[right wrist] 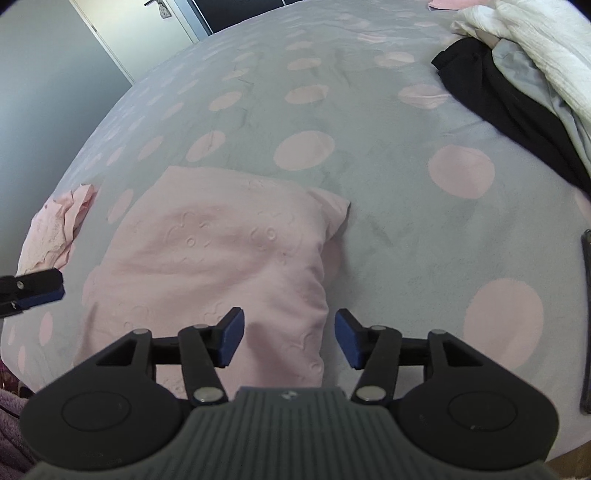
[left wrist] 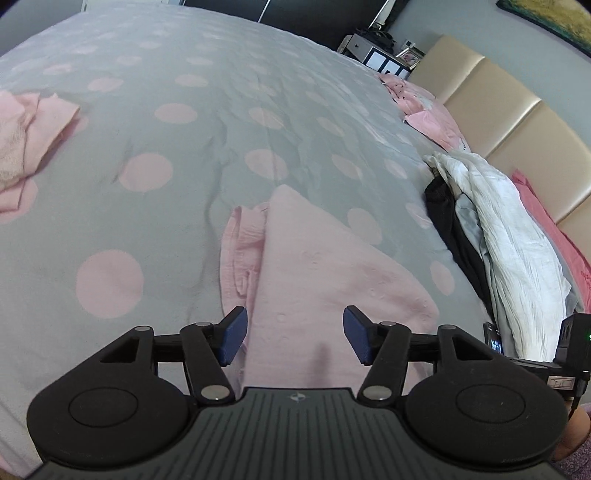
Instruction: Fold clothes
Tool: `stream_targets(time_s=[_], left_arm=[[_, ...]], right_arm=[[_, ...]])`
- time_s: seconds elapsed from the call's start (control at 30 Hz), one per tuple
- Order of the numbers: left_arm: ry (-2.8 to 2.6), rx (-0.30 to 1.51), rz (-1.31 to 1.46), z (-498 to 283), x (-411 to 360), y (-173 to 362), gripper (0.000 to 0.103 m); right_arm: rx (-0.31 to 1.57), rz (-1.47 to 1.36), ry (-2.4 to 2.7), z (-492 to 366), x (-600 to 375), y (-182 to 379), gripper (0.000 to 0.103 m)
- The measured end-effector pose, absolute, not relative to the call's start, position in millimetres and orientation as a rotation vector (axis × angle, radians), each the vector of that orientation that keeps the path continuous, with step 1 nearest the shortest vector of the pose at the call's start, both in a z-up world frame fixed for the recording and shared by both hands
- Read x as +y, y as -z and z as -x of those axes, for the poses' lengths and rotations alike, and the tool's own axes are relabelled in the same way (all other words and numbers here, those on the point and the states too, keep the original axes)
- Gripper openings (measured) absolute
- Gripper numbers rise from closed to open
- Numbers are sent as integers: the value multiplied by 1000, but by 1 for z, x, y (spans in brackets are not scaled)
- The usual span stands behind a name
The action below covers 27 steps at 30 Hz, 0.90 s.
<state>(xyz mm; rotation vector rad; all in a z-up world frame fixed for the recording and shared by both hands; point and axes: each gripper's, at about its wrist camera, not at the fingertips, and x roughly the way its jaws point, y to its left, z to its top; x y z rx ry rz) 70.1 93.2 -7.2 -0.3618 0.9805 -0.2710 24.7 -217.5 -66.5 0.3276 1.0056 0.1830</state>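
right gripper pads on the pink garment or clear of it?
Apart. In the right wrist view the right gripper stands open, and neither blue pad presses the folded pink garment, which lies flat on the bed cover beyond them.

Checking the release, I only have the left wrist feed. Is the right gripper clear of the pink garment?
Observer: Yes. The right gripper is open above the near right corner of the folded pink garment, pads not pressing the cloth.
Operator: Anything on the bed to its right?
Observer: A dark flat strip lies at the right edge of the right wrist view; what it is cannot be told.
Operator: Can you see my left gripper from there?
Observer: Only one fingertip of the left gripper, past the garment's left edge, off the cloth.
Operator: What is behind the bed?
Observer: A white door at the far left corner.
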Motion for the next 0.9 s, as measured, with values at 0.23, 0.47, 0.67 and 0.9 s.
stream_targets(time_s=[0.23, 0.47, 0.67, 0.9], left_arm=[[287, 970, 368, -83, 104, 35, 63], [253, 1016, 410, -101, 109, 63, 64], [245, 1064, 461, -107, 108, 91, 65], [256, 1058, 429, -109, 92, 95, 58]], right_arm=[[1040, -379, -201, -39, -217, 82, 69], [1074, -398, -206, -50, -216, 99, 72], [1072, -439, -223, -60, -221, 108, 78], [1033, -385, -246, -64, -211, 112, 81]])
